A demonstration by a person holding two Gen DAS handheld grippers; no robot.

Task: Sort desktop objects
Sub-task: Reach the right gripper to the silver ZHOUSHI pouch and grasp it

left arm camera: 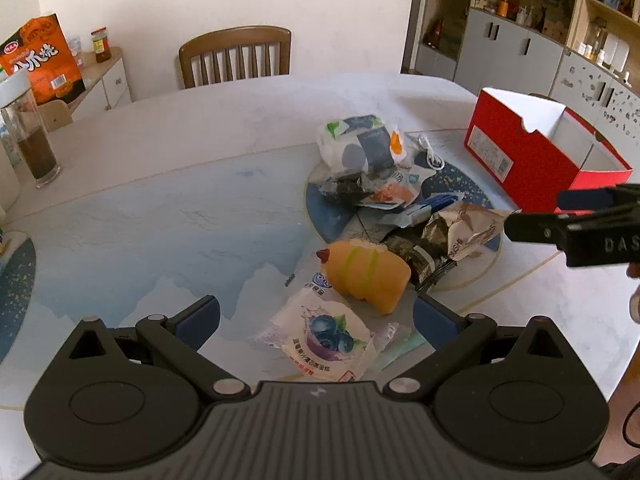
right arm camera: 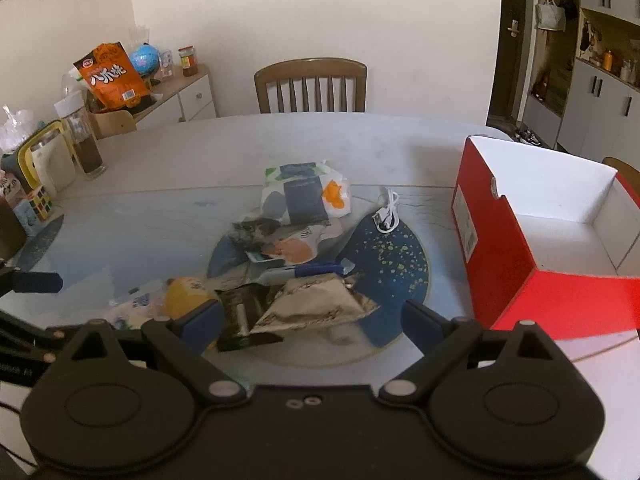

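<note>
Sitting seemingly empty beside the wrapper pile [right arm camera: 304,248], the red box [right arm camera: 520,264] faces both grippers' spread jaws

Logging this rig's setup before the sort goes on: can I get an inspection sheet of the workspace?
Surface: pale table with blue mountain print.
Job's things: wrapper pile, crumpled foil bag, yellow squishy toy, blueberry packet; red box stands open and looks empty.
Clutter: dark-liquid jar, puzzle cube.
Grippers: left gripper and right gripper open, holding nothing.
Cables: white cable beside the pile.
Surroundings: wooden chair, shelving.
</note>
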